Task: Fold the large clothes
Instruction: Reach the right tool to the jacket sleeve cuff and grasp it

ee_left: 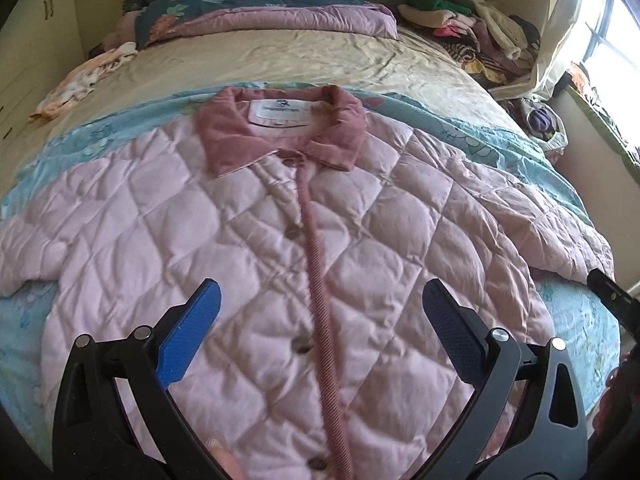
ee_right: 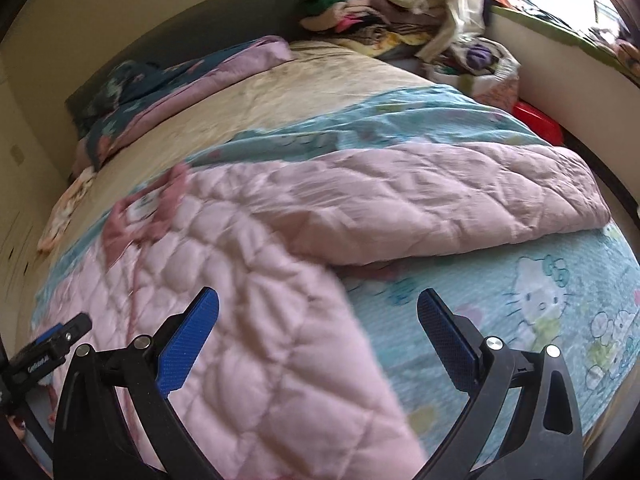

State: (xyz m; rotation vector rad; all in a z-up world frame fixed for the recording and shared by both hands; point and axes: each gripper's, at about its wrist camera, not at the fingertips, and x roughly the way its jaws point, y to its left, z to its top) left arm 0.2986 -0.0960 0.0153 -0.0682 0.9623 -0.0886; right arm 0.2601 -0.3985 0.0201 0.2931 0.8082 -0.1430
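- While both tools hang above the bed, the left gripper stands wide apart with nothing between its blue-padded fingers, poised low in its frame over the buttoned front of the garment.
- The right gripper is equally wide and empty, low in its own frame, over the garment's right edge where it meets the sheet.
- The pale pink quilted padded jacket with a darker pink corduroy collar lies front up and buttoned, filling the middle of the left view, collar toward the top; its right sleeve stretches toward the right of the right view.
- Under it is a light blue cartoon-print sheet on the bed.
- At upper right sits a heap of mixed clothes.
- Judged by its puffy quilting, the jacket should be light, soft and springy, bulky at any fold and perhaps slippery on its smooth shell.
- Good holds look to be the sleeve cuff and the shoulder seam, pinching the whole padded edge rather than the shell alone.
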